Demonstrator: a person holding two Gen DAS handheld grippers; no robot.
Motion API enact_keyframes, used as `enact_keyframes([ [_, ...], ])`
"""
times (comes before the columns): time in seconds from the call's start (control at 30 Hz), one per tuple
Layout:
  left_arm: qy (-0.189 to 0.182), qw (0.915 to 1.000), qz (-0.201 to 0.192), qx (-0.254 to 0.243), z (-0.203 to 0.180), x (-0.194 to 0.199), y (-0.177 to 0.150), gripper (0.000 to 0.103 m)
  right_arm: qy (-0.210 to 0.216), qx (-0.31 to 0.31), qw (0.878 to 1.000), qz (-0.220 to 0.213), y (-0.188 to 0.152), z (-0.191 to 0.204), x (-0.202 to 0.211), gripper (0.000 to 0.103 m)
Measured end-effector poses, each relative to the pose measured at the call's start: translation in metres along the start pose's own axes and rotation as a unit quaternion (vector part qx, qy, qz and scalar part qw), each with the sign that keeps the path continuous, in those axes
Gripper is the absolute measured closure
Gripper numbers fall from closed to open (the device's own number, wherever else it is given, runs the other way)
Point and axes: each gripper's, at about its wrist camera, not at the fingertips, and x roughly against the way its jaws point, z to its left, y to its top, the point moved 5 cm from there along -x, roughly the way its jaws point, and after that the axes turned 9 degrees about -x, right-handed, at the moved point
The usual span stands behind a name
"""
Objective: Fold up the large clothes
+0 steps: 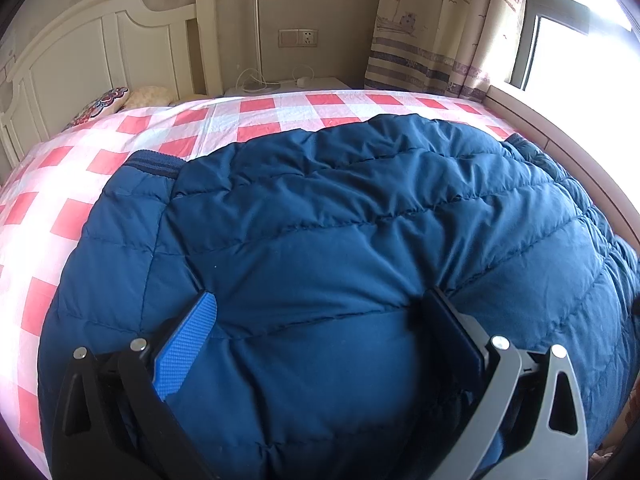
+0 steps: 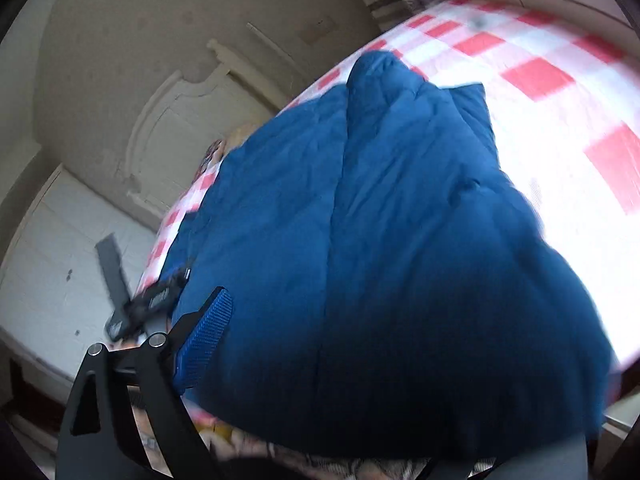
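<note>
No brand, label or readable writing shows on anything here. There is one jacket, dark blue and quilted, lying spread on the bed over a red-and-white check sheet. It fills the space straight ahead of both grippers.

The left gripper rests low on the jacket with its jaws wide apart. The padded cloth bulges up between the two fingers, but the pads do not pinch it; one blue pad and one dark one stand clear at either side. From here the quilt seams run across, left to right, and a ribbed cuff lies ahead and to the left, so a sleeve points away toward the headboard.

In the right view the picture is blurred. Only one finger of the right gripper shows, at the left; the other is hidden behind the jacket. Its jaws stand wide, with a thick fold of jacket lying between them; whether the pads press on it I cannot tell. Here the jacket's long axis runs away from the gripper, narrowing to a rounded end far ahead.

Beyond the left gripper: one pillow, one wall socket, one curtain, one window.
</note>
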Motion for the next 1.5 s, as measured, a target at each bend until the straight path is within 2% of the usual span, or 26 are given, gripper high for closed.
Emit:
enact_keyframes([
  [0.03,0.001,1.0000,0.000,0.001,0.000,0.000,0.000,0.002,0.003,-0.014,1.000,-0.008,0.003,0.000,-0.004,0.013],
  [0.1,0.006,1.0000,0.000,0.007,0.002,0.001,-0.001,0.002,0.020,-0.021,0.999,-0.044,0.007,-0.004,-0.004,0.042],
  [0.2,0.002,0.9999,-0.002,0.014,0.003,0.004,-0.001,0.002,0.045,-0.013,0.996,-0.076,0.003,-0.009,0.005,0.056],
  [0.3,0.014,0.9993,-0.024,0.023,-0.001,0.025,0.000,0.004,0.041,0.017,0.994,-0.096,-0.004,-0.001,0.016,0.059],
  [0.37,-0.019,0.9972,-0.067,0.027,-0.013,0.054,0.001,0.003,0.038,0.027,0.994,-0.096,-0.007,0.001,0.018,0.059],
  [0.4,-0.030,0.9959,-0.085,0.011,-0.025,0.068,0.002,0.002,0.039,0.028,0.994,-0.096,-0.007,-0.001,0.019,0.059],
  [0.43,-0.014,0.9955,-0.093,-0.014,-0.035,0.077,0.003,0.002,0.043,0.026,0.994,-0.097,-0.008,-0.002,0.020,0.059],
  [0.5,0.039,0.9952,-0.074,-0.050,-0.050,0.075,0.003,0.002,0.049,0.026,0.993,-0.102,-0.009,-0.002,0.024,0.059],
  [0.53,0.052,0.9958,-0.042,-0.063,-0.056,0.062,-0.001,0.002,0.052,0.029,0.993,-0.105,-0.010,-0.001,0.026,0.059],
  [0.57,0.039,0.9970,-0.006,-0.066,-0.060,0.044,-0.008,0.002,0.055,0.035,0.992,-0.112,-0.012,0.004,0.029,0.059],
  [0.6,0.028,0.9979,0.008,-0.057,-0.061,0.032,-0.015,0.002,0.058,0.040,0.991,-0.115,-0.011,0.006,0.033,0.059],
  [0.7,0.030,0.9971,-0.020,-0.068,-0.063,0.044,-0.017,0.006,0.042,0.077,0.988,-0.125,-0.014,0.022,0.039,0.059],
  [0.8,0.021,0.9952,-0.075,-0.059,-0.070,0.075,-0.016,0.005,0.034,0.084,0.988,-0.128,-0.011,0.028,0.040,0.059],
  [0.87,0.029,0.9958,-0.037,-0.079,-0.075,0.066,-0.022,0.003,0.026,0.083,0.987,-0.133,-0.010,0.031,0.041,0.059],
  [0.9,0.013,0.9958,-0.001,-0.091,-0.079,0.052,-0.032,0.003,0.023,0.087,0.987,-0.136,-0.010,0.036,0.043,0.059],
  [0.97,-0.011,0.9967,-0.002,-0.081,-0.071,0.049,-0.031,0.003,0.008,0.124,0.981,-0.152,-0.013,0.060,0.048,0.059],
  [1.0,-0.045,0.9961,0.002,-0.076,-0.066,0.056,-0.031,0.005,0.004,0.145,0.976,-0.161,-0.014,0.074,0.050,0.059],
  [1.07,-0.098,0.9930,-0.036,-0.055,-0.045,0.083,-0.027,0.006,-0.012,0.201,0.963,-0.178,-0.017,0.111,0.052,0.059],
  [1.13,-0.088,0.9924,-0.086,0.003,0.002,0.115,-0.021,0.006,-0.035,0.265,0.945,-0.190,-0.024,0.151,0.046,0.059],
  [1.17,-0.077,0.9912,-0.102,0.035,0.028,0.127,-0.021,0.006,-0.053,0.311,0.929,-0.194,-0.032,0.178,0.038,0.059],
  [1.23,-0.027,0.9826,-0.136,0.124,0.098,0.158,-0.030,0.006,-0.088,0.384,0.899,-0.192,-0.050,0.220,0.017,0.059],
  [1.3,0.017,0.9726,-0.153,0.174,0.143,0.178,-0.040,0.006,-0.128,0.473,0.855,-0.171,-0.081,0.265,-0.022,0.059],
  [1.37,0.042,0.9618,-0.168,0.212,0.178,0.199,-0.059,0.006,-0.145,0.549,0.810,-0.146,-0.123,0.301,-0.065,0.059],
  [1.43,0.069,0.9547,-0.175,0.230,0.200,0.213,-0.075,0.005,-0.168,0.634,0.748,-0.102,-0.182,0.320,-0.122,0.059],
  [1.47,0.076,0.9534,-0.175,0.234,0.205,0.216,-0.082,0.005,-0.180,0.663,0.722,-0.077,-0.203,0.319,-0.145,0.058],
  [1.5,0.079,0.9534,-0.171,0.236,0.210,0.216,-0.086,0.005,-0.196,0.696,0.690,-0.042,-0.228,0.313,-0.173,0.055],
])
